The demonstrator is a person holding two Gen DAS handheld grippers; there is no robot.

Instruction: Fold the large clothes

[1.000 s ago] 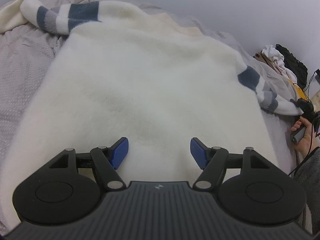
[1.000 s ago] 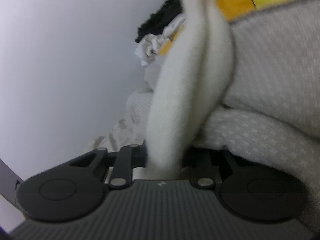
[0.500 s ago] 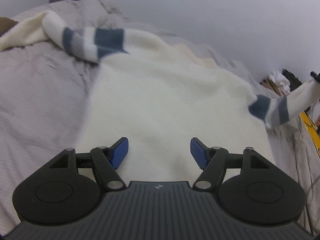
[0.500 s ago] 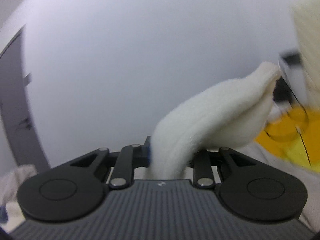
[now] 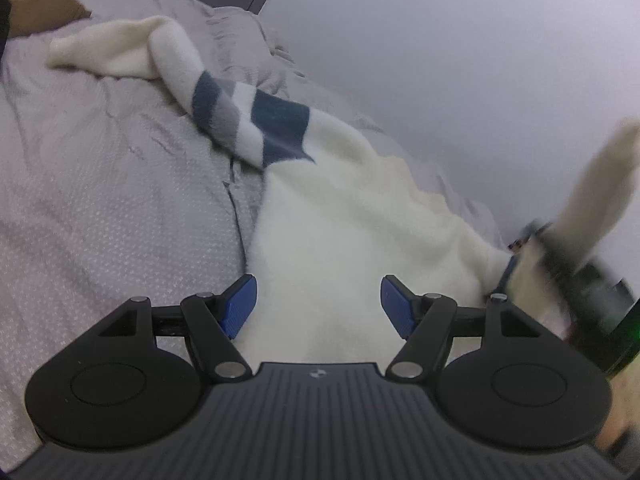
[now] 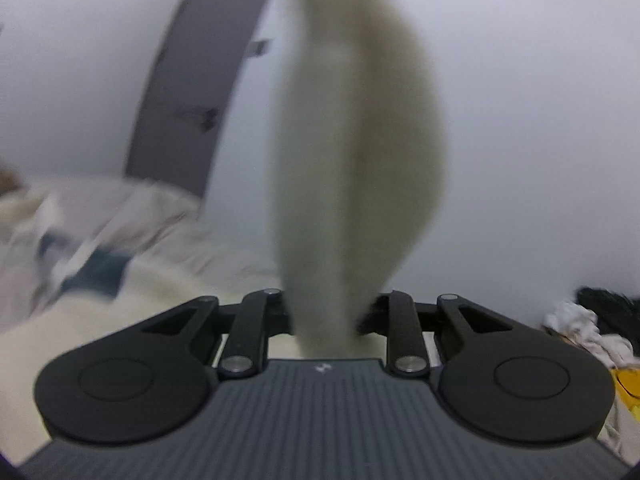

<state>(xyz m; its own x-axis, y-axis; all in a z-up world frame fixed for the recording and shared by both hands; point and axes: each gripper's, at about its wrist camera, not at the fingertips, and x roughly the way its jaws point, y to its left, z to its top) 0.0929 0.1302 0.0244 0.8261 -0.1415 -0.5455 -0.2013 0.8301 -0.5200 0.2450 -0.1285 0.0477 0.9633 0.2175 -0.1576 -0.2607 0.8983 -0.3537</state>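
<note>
A cream fleece sweater (image 5: 352,240) with blue and grey sleeve stripes lies spread on the grey bed. Its left sleeve (image 5: 240,116) stretches up and left across the bedding. My left gripper (image 5: 316,304) is open and empty, low over the sweater's body near its left edge. My right gripper (image 6: 328,316) is shut on the end of the right sleeve (image 6: 356,140), which stands up blurred in front of the camera. The same raised sleeve (image 5: 596,196) shows at the right of the left wrist view, with the right gripper blurred below it.
The grey patterned bedding (image 5: 112,208) covers the bed to the left. A grey door (image 6: 200,80) stands in the white wall behind the bed. A pile of white and black clothes (image 6: 588,320) and something yellow (image 6: 628,384) lie at the far right.
My right gripper has swung the held sleeve up and leftward, over toward the sweater's body. My left gripper has shifted toward the sweater's left edge, still open.
</note>
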